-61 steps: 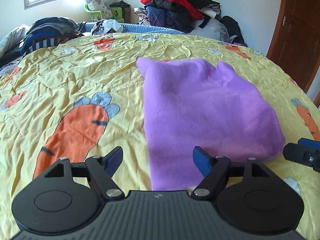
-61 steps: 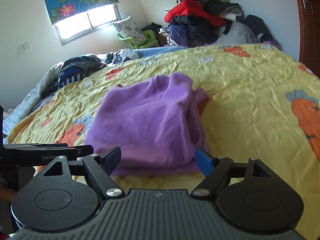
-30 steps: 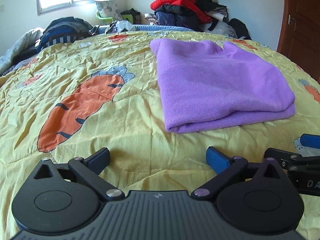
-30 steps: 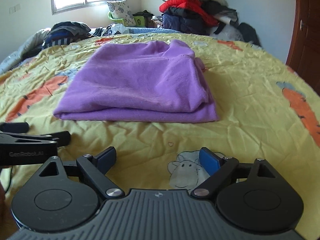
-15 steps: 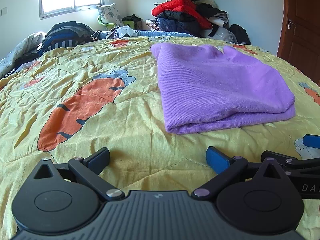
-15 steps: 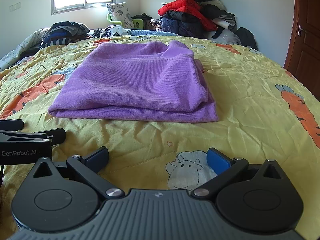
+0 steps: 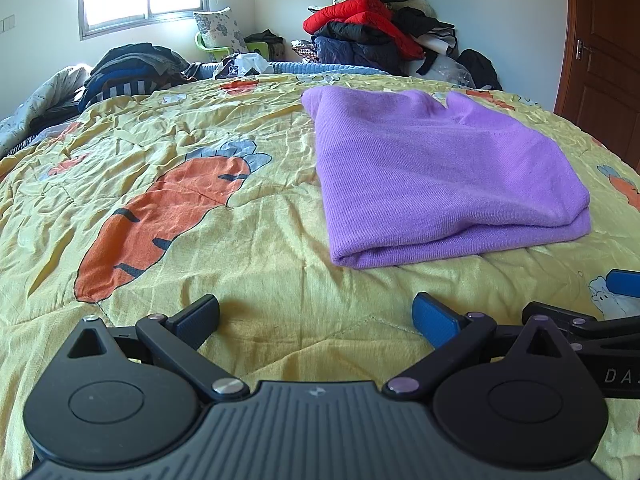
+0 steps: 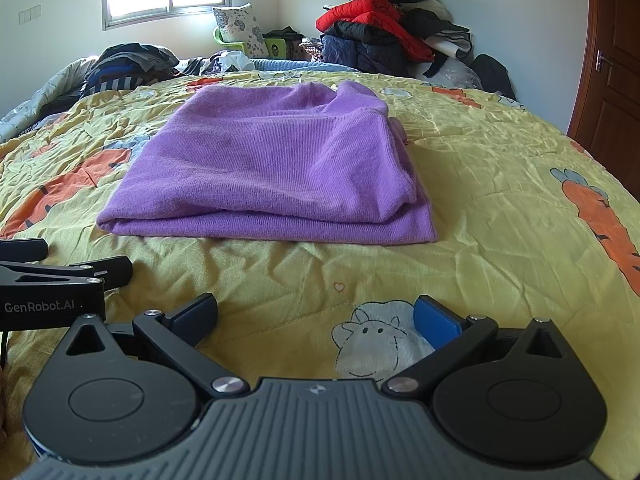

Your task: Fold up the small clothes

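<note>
A purple knit garment (image 7: 440, 172) lies folded in a flat stack on the yellow carrot-print bedspread (image 7: 160, 152); it also shows in the right wrist view (image 8: 272, 168). Its folded edge faces me. My left gripper (image 7: 316, 316) is open and empty, low over the bedspread, a short way in front of the garment's near left corner. My right gripper (image 8: 316, 316) is open and empty, in front of the garment's near edge. Each gripper shows at the side of the other's view: the right gripper (image 7: 592, 300) and the left gripper (image 8: 76, 272).
Piles of clothes lie at the far side: a dark heap (image 7: 132, 68) at the back left and a red and dark pile (image 7: 372, 36) at the back right. A brown door (image 7: 604, 52) stands at the right. A window (image 7: 144, 0) is behind.
Both grippers have drawn back from the folded garment and dropped low over the bedspread. Since half a second ago they have hardly moved. The garment lies still.
</note>
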